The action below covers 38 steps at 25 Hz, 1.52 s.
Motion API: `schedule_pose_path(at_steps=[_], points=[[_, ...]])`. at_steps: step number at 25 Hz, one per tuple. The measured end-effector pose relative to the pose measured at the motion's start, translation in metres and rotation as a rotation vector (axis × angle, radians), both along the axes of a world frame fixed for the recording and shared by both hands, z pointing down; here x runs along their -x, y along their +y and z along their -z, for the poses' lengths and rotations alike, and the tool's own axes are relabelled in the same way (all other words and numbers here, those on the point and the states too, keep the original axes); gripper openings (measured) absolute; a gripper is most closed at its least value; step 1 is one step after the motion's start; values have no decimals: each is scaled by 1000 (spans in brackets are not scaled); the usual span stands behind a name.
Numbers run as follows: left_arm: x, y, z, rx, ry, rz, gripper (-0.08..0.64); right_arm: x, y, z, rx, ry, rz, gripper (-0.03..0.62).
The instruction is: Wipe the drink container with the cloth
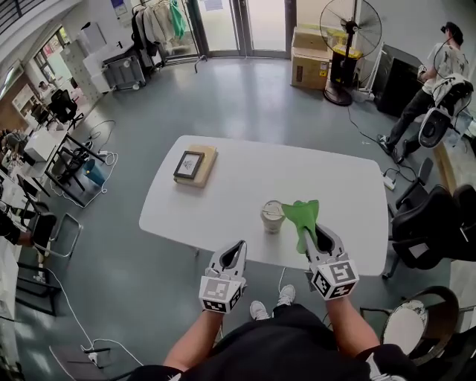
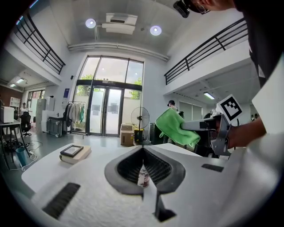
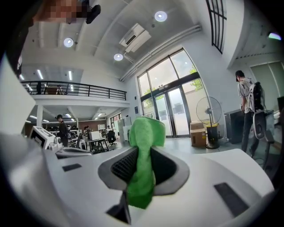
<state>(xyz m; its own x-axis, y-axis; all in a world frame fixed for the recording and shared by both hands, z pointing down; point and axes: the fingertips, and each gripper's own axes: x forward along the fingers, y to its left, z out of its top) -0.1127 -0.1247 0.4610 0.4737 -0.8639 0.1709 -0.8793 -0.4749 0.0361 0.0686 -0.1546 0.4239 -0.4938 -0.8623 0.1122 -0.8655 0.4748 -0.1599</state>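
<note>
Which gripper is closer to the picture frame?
Left. The left gripper sits at the table's near edge, the picture frame ahead to its left. The right gripper, holding the cloth, is farther right, past the cup.

It was a large open-plan office hall: a grey floor, tall glass entrance doors [image 1: 245, 26], a railed mezzanine [image 2: 208, 48] overhead and a ceiling air-conditioning unit [image 2: 120, 23]. Workstations [image 1: 44, 141] with office chairs [image 1: 435, 231] lined the sides, around a white desk [image 1: 223, 208], with a pedestal fan [image 1: 349, 30], cardboard boxes [image 1: 311, 56] and a clothes rack [image 1: 156, 22] near the doors.
</note>
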Motion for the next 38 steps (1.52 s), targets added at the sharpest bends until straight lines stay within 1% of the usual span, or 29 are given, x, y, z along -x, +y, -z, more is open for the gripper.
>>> schedule_pose_path(at_steps=[6, 10, 13, 17, 20, 23, 27, 32, 35, 38], points=[[-10, -23, -5, 12, -16, 6, 9, -11, -30, -17, 81, -94, 1, 92], [-19, -40, -12, 27, -29, -2, 9, -15, -46, -24, 128, -193, 32, 91], [-23, -49, -16, 41, -33, 2, 9, -19, -55, -30, 166, -248, 42, 89], [-33, -60, -20, 53, -44, 10, 9, -32, -70, -45, 240, -331, 34, 89], [-40, -66, -30, 76, -51, 24, 9, -41, -81, -62, 293, -376, 24, 89], [-46, -69, -37, 99, -65, 36, 9, -43, -89, -76, 339, -407, 33, 89], [-53, -72, -43, 106, -71, 54, 9, -37, -93, -91, 391, -432, 79, 89], [-47, -68, -54, 128, -72, 83, 9, -24, -96, -112, 455, -466, 102, 89], [-43, -67, -60, 143, -69, 93, 9, -17, -97, -117, 478, -479, 119, 89], [-40, -67, -68, 157, -62, 87, 9, -9, -98, -120, 484, -473, 138, 89]])
